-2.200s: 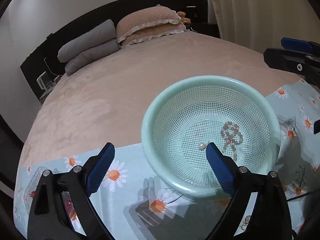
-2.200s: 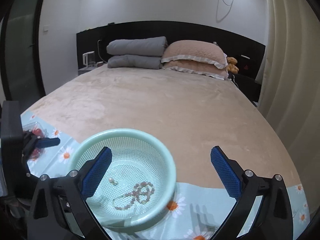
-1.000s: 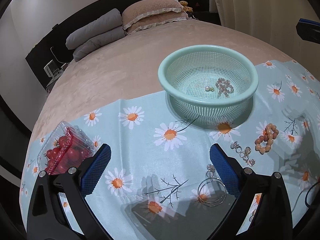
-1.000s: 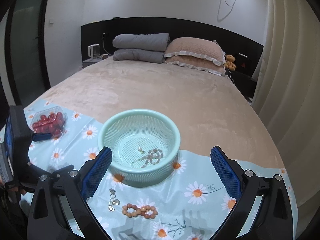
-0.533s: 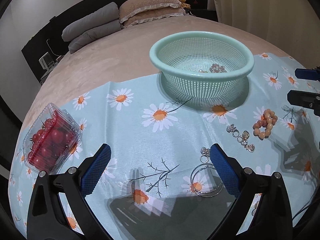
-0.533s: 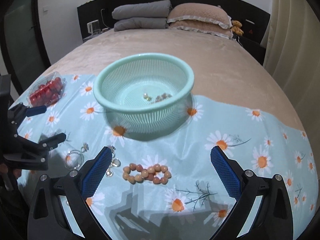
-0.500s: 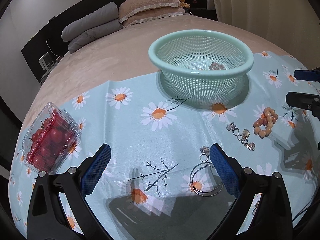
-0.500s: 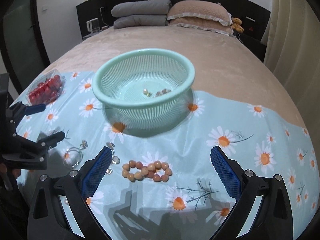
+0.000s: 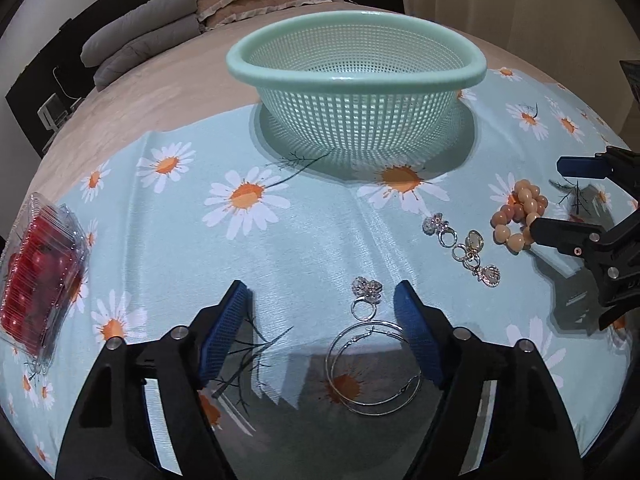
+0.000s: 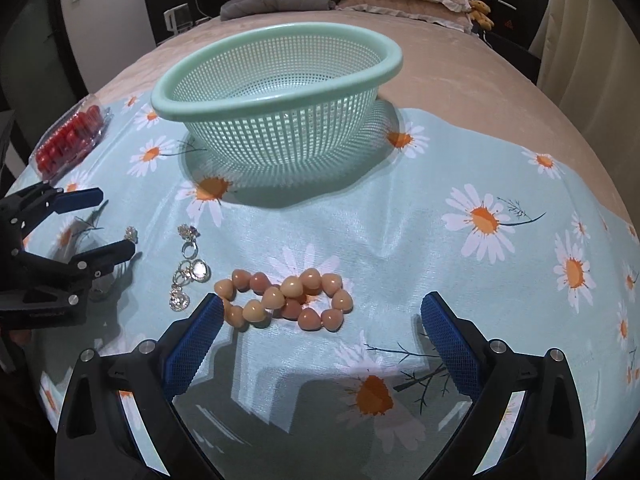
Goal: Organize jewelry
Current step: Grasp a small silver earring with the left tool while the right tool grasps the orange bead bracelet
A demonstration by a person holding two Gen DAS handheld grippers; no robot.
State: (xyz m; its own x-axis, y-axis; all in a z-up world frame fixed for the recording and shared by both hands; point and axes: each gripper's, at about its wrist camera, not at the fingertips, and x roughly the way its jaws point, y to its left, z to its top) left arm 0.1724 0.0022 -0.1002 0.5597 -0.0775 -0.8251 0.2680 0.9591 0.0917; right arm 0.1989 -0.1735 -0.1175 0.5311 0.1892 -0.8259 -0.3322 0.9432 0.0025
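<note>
Clear tomato box [image 9: 38, 276] (lid shut) far left of basket [image 9: 356, 76]

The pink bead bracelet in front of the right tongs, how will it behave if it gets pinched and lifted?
The bead bracelet lies doubled over in a loose loop, so it will probably sag and dangle. Its beads look smooth and rounded, so one may slip out of the right tongs. It probably weighs little.

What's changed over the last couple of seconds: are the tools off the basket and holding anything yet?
Both tools have pulled back from over the basket and come down low over the cloth. The left tool now frames the ring and hoop earrings; the right tool frames the bead bracelet. Both stay open and empty. The jewelry hasn't moved.
</note>
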